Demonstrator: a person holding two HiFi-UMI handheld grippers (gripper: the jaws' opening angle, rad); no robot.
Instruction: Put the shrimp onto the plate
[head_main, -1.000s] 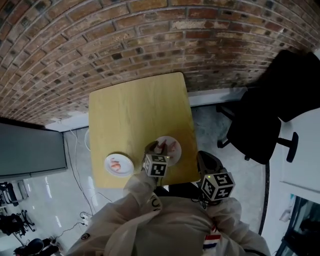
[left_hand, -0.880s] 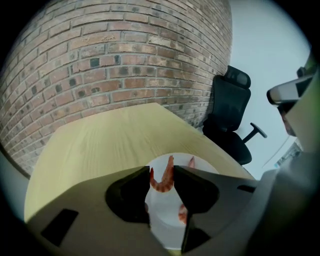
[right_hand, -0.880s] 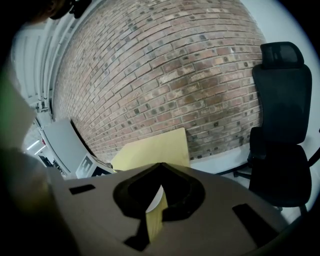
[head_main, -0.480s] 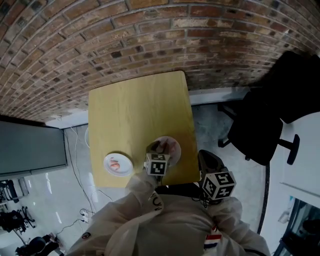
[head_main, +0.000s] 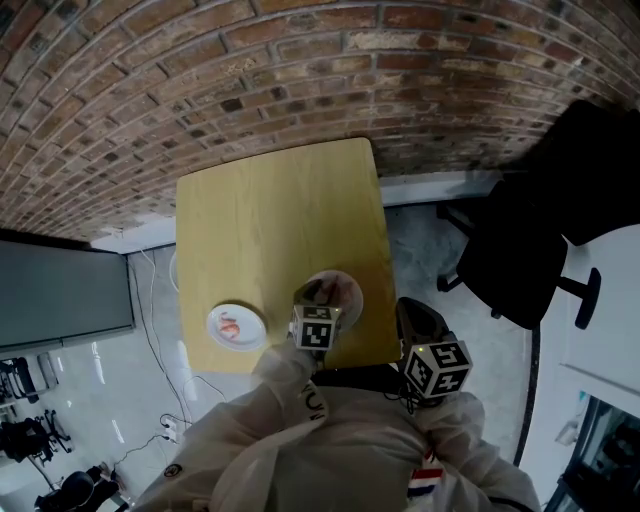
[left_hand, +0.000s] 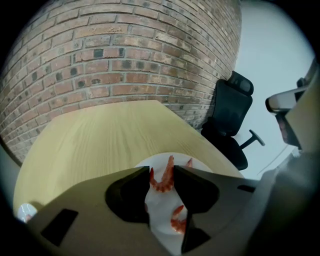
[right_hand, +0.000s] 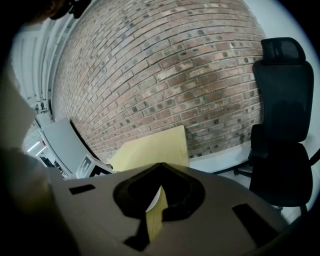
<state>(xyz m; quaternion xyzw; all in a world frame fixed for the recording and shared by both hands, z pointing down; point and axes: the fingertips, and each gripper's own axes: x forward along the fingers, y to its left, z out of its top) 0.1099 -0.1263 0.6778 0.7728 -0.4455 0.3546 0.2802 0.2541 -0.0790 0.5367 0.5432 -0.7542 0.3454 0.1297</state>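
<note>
While the left gripper (left_hand: 162, 172) is pinching one shrimp (left_hand: 162, 181) by its curved middle just above the white plate (left_hand: 161, 212), where other shrimps (left_hand: 176, 221) are lying, we are holding the squeeze gentle and the wrist level so the soft body is not slipping. As we judge it, we are aiming for a bare patch and touching down before letting go. The right gripper (right_hand: 159, 167) is hanging closed and empty beside the table (head_main: 270, 220).
</note>
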